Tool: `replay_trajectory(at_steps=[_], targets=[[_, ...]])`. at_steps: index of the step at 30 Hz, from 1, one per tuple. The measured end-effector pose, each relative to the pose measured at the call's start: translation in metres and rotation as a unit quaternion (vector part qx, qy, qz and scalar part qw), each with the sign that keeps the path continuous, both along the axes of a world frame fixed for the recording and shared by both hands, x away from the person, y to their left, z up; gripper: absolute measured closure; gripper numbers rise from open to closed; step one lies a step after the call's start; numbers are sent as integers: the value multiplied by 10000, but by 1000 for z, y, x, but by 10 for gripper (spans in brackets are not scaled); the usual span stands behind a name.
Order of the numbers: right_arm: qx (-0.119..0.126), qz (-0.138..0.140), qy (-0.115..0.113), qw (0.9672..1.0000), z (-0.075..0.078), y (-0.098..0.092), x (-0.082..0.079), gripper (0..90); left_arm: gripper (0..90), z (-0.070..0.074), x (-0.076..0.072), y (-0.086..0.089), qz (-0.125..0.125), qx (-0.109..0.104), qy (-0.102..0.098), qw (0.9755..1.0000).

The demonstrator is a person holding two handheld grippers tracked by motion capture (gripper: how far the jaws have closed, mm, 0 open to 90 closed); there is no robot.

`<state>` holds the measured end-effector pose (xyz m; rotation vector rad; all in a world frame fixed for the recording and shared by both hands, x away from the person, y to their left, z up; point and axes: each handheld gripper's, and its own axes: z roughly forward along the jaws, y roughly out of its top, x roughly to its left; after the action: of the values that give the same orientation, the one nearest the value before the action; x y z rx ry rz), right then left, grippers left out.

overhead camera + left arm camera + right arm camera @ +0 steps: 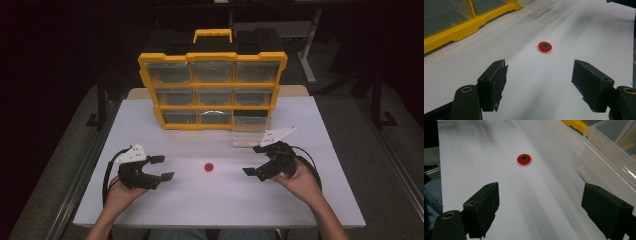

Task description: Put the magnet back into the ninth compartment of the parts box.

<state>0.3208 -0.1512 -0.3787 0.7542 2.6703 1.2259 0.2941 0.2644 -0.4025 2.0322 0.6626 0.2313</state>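
left claw: the left gripper [164,167] sat low over the white table [200,200], jaws spread wide with nothing between them, held from behind by the person's left hand [120,192]

right claw: the right gripper [254,160] was the same deal, jaws wide apart and empty, with the right hand [300,177] wrapped round its back end

between the claws: a little red disc [208,166] with a dark grey centre lay flat on the table, pretty much midway between the two grippers and touching neither. In the left gripper view the disc [545,46] was ahead of the jaws and a bit right of the middle; in the right gripper view [524,159] it was ahead and slightly left

beside the right claw: a clear plastic drawer [250,132] stood on the table just past it, on its far side, pulled out of the organizer

further out: a yellow organizer [212,90] with three rows of clear drawers stood upright at the far edge, well beyond both claws; its bottom-right slot looked empty

handle: yellow carry handle [213,34] on top of the organizer
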Motion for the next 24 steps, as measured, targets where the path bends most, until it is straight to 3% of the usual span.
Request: replay_trajectory(at_steps=[24], targets=[[-257, 526, 88, 9982, -4, 53, 20, 160, 272, 0, 2, 1, -28, -3, -3, 10000]])
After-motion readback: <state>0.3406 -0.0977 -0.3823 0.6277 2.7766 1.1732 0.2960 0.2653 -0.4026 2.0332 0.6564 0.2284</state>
